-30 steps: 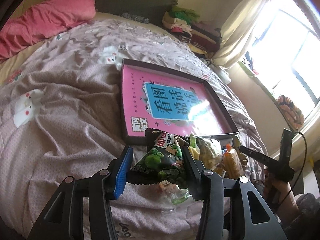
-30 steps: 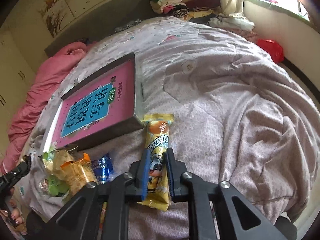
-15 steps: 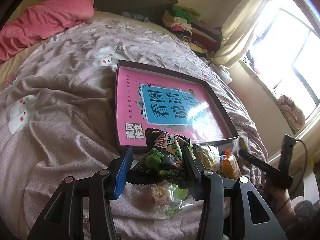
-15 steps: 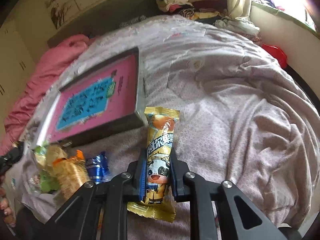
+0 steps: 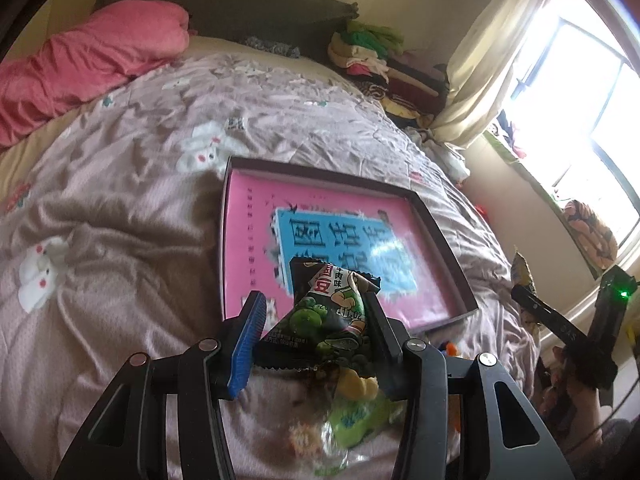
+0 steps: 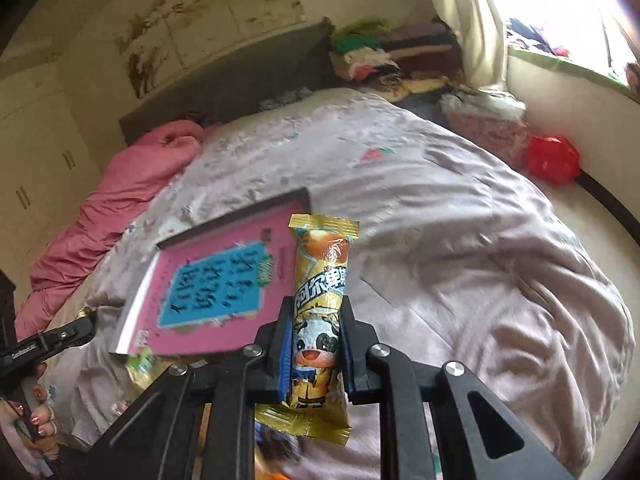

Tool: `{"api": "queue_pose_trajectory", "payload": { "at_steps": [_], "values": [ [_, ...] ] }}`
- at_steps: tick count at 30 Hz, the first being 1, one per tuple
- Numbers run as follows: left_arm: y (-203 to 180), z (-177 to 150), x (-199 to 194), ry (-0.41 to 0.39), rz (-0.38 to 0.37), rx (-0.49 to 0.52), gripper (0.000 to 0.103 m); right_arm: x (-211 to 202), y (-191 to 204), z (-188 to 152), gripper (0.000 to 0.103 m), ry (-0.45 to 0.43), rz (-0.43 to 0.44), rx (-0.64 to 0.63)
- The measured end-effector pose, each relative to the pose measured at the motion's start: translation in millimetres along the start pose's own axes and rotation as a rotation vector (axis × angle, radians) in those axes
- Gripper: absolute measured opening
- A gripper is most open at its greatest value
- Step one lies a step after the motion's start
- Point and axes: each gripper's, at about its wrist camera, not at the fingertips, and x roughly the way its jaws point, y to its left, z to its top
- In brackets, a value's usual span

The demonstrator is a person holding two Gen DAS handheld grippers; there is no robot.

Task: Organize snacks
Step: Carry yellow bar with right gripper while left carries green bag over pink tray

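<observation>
My left gripper is shut on a dark green bean snack packet and holds it lifted over the near edge of a dark shallow box with a pink-and-blue lining. My right gripper is shut on a long yellow snack bar with a cartoon cow, raised above the bed beside the box's right edge. Other snack packets lie on the bedspread below the left gripper. The right gripper also shows at the right edge of the left wrist view.
The box lies on a rumpled mauve bedspread. A pink quilt lies at the head of the bed. Folded clothes are stacked at the far corner by the curtain. A red bag sits beside the bed.
Both grippers have lifted their snacks off the bed and moved toward the box. The snack pile has dropped lower in both views.
</observation>
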Motion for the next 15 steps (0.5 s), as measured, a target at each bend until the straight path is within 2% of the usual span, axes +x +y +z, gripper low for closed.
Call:
{"api": "queue_pose_trajectory", "payload": {
  "at_steps": [8, 15],
  "values": [
    [-8.3, 17.4, 20.4, 0.015, 0.006, 0.010, 0.050, 30.6, 34.6, 18.1, 0.020, 0.000, 0.035, -0.074],
    [-4.8, 18.7, 37.8, 0.041, 0.018, -0.008, 0.050, 71.8, 42.4, 26.5, 0.020, 0.057, 0.038, -0.078]
  ]
}}
